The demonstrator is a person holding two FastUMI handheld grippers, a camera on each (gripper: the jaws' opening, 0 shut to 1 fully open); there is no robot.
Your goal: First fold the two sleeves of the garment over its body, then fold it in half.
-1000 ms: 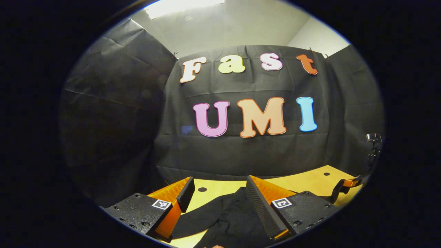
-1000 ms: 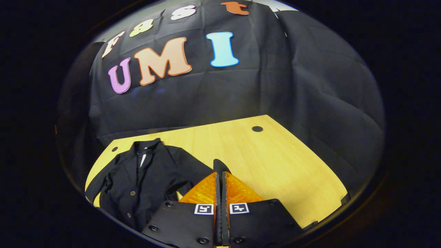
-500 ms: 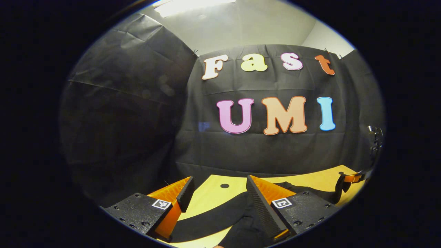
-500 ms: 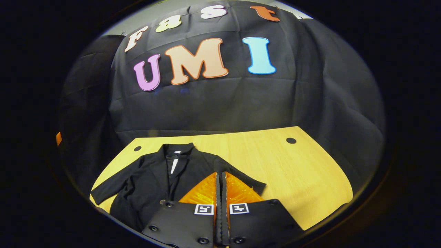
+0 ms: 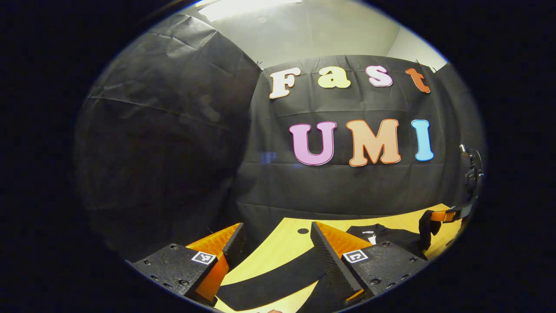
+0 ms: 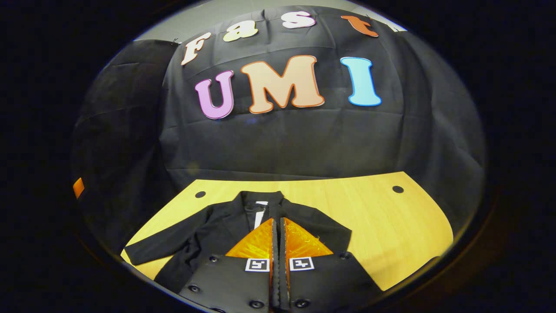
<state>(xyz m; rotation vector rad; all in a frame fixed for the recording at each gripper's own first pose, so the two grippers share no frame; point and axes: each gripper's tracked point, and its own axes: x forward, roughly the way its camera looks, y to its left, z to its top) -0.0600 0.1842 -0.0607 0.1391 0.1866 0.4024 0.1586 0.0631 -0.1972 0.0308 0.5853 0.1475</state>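
A black button-front jacket (image 6: 217,226) lies face up on the yellow wooden table (image 6: 391,217), collar toward the wall. Its one sleeve (image 6: 165,243) stretches out to the left. My right gripper (image 6: 276,221) hangs shut over the middle of the jacket's body. From the left gripper view, that gripper (image 5: 436,217) has black cloth hanging from its tips down to the jacket (image 5: 391,237), so it holds the other sleeve. My left gripper (image 5: 276,234) stands open just above the outstretched sleeve (image 5: 269,282), which runs across the table between its fingers.
The table (image 5: 286,243) has round cable holes (image 6: 200,194) (image 6: 397,189) near its back corners. Black cloth walls close the booth behind and on both sides. A dark stand (image 5: 471,169) stands at the right edge of the left gripper view.
My right gripper has travelled left from beside the jacket to over its body, drawing the sleeve along. The left gripper has shifted so the flat sleeve now lies between its open fingers.
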